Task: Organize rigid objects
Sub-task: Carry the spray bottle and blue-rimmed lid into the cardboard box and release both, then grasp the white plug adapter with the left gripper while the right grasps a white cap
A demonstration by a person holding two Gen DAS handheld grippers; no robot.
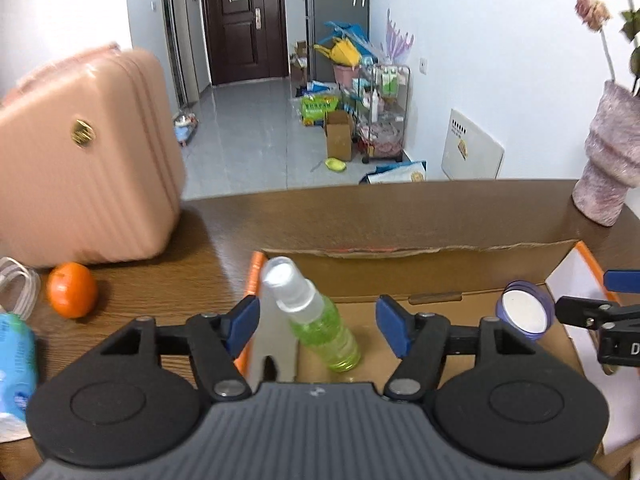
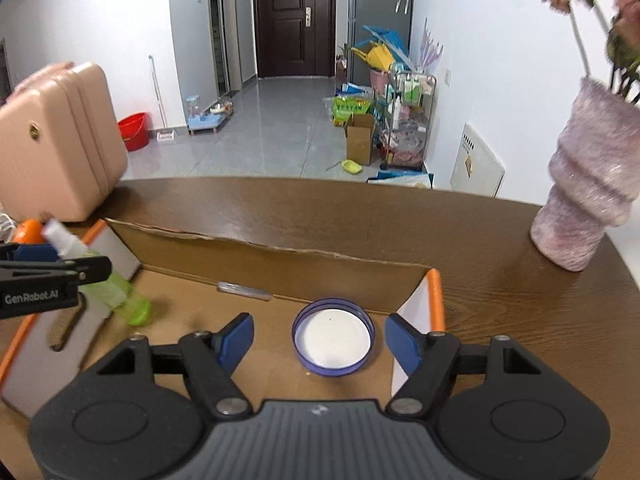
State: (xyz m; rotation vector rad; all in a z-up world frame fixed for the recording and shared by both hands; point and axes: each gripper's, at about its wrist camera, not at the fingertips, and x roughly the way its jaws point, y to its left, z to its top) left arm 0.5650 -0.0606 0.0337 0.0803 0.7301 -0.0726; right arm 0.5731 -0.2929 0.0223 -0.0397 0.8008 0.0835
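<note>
**Both Grippers Spread Over the Box: Release Check**

Use the cardboard box [image 2: 280, 264] as your reference. Your left gripper [image 1: 318, 322] is spread wide, with nothing between its pads; the green spray bottle [image 1: 324, 332] lies tilted inside the box at its left end, cap toward the left wall, between the pads but touching neither. Your right gripper [image 2: 320, 338] is likewise spread, empty, with the purple lid [image 2: 333, 337] lying open side up on the box floor near the right wall, between the pads and apart from them.

Hazards, as judged from here:
- Withdrawing either gripper at an angle may let a pad catch the bottle or the lid and drag it.
- The bottle is round and could roll if nudged.
- The vase [image 2: 588, 184], right of the box, could tip if an arm swings wide.

Count: one bottle and one lid in the box; one orange [image 1: 72, 290] outside, left of the box.
</note>
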